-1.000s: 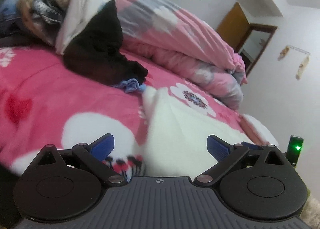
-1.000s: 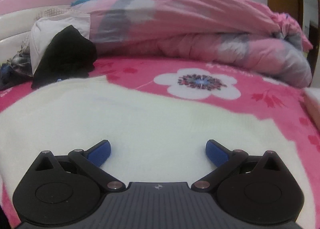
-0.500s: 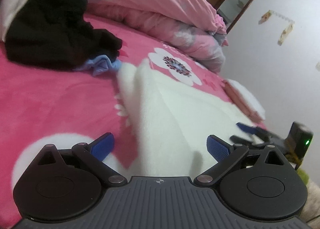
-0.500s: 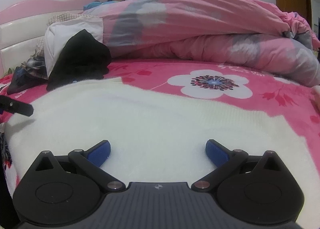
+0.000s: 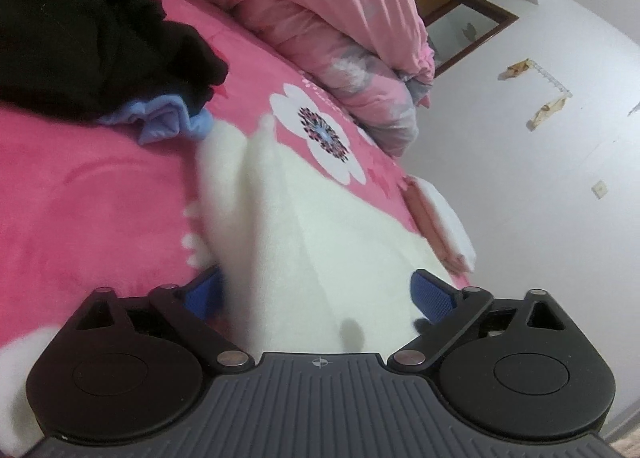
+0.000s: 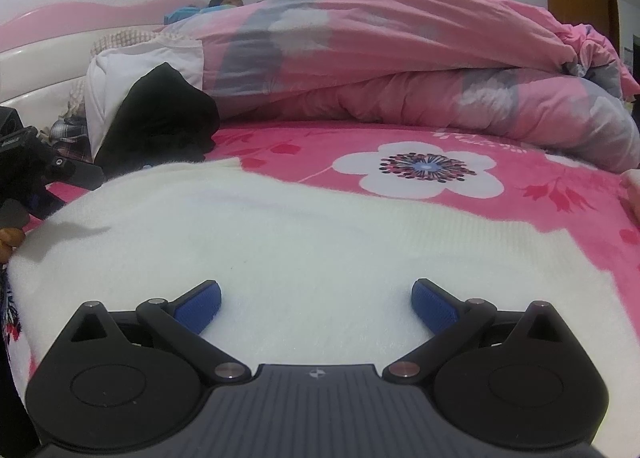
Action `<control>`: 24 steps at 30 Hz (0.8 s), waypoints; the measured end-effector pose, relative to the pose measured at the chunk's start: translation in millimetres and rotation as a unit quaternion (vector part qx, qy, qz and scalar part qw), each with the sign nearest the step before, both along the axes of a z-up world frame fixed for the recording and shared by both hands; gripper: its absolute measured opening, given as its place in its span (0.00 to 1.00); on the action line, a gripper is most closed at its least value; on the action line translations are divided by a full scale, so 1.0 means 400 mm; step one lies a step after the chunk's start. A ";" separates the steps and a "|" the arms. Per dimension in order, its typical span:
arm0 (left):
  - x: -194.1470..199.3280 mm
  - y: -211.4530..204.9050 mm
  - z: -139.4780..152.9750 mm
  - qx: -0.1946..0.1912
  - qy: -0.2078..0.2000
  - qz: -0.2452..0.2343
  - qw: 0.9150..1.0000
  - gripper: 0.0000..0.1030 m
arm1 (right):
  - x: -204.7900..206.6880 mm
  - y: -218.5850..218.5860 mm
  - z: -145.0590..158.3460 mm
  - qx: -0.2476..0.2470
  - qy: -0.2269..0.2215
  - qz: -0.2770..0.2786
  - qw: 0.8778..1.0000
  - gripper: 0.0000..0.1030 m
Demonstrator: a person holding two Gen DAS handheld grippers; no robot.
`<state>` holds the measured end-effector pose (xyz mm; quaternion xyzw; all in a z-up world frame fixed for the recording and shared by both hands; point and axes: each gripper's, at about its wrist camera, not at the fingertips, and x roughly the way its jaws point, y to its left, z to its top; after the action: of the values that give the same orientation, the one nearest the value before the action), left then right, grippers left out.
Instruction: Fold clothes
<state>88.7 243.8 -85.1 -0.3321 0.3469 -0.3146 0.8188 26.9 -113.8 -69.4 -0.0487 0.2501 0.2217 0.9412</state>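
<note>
Two grippers stand wide open over one white fleece garment (image 6: 320, 234), and neither has hold of anything. Taking the left side first: a second ago the left gripper (image 5: 316, 294) looked across the pink flowered blanket (image 5: 80, 186) with the white cloth only ahead at about one o'clock; it has since swung in and dropped, so a raised ridge of the garment (image 5: 280, 218) now runs from twelve o'clock straight down between its blue pads, the left pad (image 5: 202, 294) at nine o'clock lying against the cloth's edge and the right pad at three o'clock over the cloth. The black garment (image 5: 80, 18) with a pale blue piece (image 5: 160, 122) beneath it sits at ten o'clock, apart from the work. Moving right, the right gripper (image 6: 316, 300) has kept nearly the same post above the middle of the white spread, jaws as wide as before; what is new in its view is the left tool's dark body (image 6: 24, 174) arriving at nine o'clock beside the garment's edge. I judge the left side is lining up to pinch that edge, though whether for a fresh fold or a later one cannot be told, since the cloth lies broadly flat with one ridge.
</note>
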 end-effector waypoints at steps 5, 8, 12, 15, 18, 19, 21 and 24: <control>0.006 0.026 -0.014 -0.005 0.036 0.015 0.999 0.58 | -0.001 -0.004 -0.003 0.004 -0.004 0.000 1.000 1.00; 0.012 -0.008 0.004 0.047 0.029 0.012 0.998 0.57 | -0.002 -0.005 -0.005 0.006 -0.007 -0.001 1.000 1.00; 0.003 -0.047 0.032 0.106 0.017 0.023 0.994 0.52 | -0.004 0.000 -0.004 0.002 -0.008 -0.002 1.000 1.00; -0.009 -0.047 0.043 0.110 0.023 0.039 0.993 0.39 | -0.004 0.000 -0.004 0.002 -0.009 -0.003 1.000 1.00; -0.018 -0.052 0.064 0.107 0.033 0.054 0.992 0.32 | -0.007 0.004 -0.005 -0.002 -0.012 -0.005 1.000 1.00; -0.018 -0.060 0.077 0.110 0.033 0.058 0.992 0.31 | -0.008 0.005 -0.005 -0.003 -0.013 -0.005 1.000 1.00; -0.019 -0.075 0.109 0.105 0.036 0.068 0.991 0.29 | -0.011 0.008 -0.004 -0.008 -0.015 -0.007 1.000 1.00; -0.018 -0.100 0.164 0.086 0.045 0.078 0.992 0.28 | -0.033 0.013 -0.003 -0.021 -0.030 -0.018 0.999 1.00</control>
<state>81.3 203.9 -19.5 -0.2997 0.3822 -0.2037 0.8500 13.8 -108.7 -70.8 -0.0704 0.2274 0.1978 0.9509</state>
